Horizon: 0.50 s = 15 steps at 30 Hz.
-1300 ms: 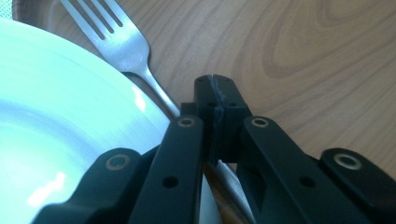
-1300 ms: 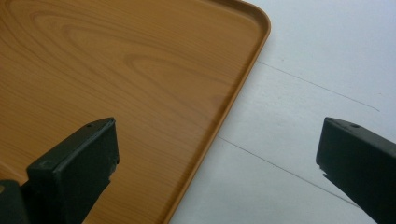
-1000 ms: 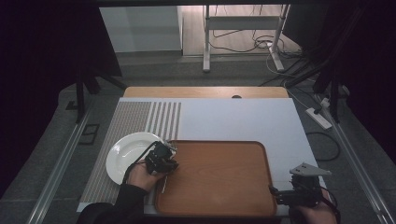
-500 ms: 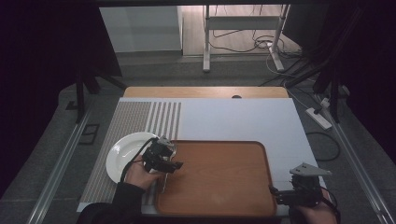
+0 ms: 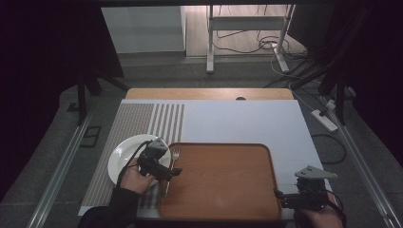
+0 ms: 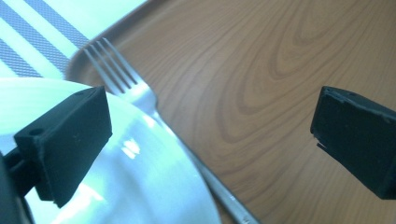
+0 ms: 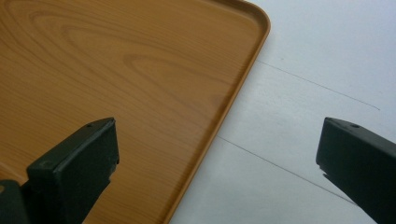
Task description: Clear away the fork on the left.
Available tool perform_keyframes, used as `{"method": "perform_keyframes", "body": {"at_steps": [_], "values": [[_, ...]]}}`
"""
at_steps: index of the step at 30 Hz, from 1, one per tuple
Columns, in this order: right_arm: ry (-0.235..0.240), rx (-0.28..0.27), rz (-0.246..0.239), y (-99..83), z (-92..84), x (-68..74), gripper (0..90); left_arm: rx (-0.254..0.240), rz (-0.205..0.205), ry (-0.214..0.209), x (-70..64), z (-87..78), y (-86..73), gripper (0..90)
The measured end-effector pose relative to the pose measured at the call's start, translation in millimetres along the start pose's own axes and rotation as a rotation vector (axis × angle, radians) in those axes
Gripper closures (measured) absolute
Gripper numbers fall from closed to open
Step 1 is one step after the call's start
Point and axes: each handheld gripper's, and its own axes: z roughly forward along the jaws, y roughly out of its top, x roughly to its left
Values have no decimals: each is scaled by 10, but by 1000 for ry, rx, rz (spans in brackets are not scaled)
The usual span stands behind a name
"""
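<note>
We saw the left claw (image 5: 177, 172) gaping over a fork (image 6: 140, 93) at the tray's (image 5: 223, 183) nine o'clock edge (beside the plate (image 5: 124, 154)); the right claw (image 5: 280, 195) gaped at five o'clock.

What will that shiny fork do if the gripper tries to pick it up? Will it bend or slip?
The fork looks like polished metal, so it will probably stay stiff, not bend. Its smooth handle could slip between the black jaws of the left gripper, which stand wide open. It lies flat on the wooden tray beside the white plate, so getting under it may be tricky.
</note>
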Motion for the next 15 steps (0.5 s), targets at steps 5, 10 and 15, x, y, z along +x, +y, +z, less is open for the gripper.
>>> {"method": "perform_keyframes", "body": {"at_steps": [5, 10, 15], "values": [[-1, 0, 0, 0, 2, -2, 0, -32, -13, -13, 54, -71, -72, 0], [0, 1, 2, 0, 2, -4, 0, -47, -36, -13, 82, -140, -149, 0], [-1, 1, 0, 0, 3, -1, 0, -63, -45, -5, 100, -220, -217, 0]]}}
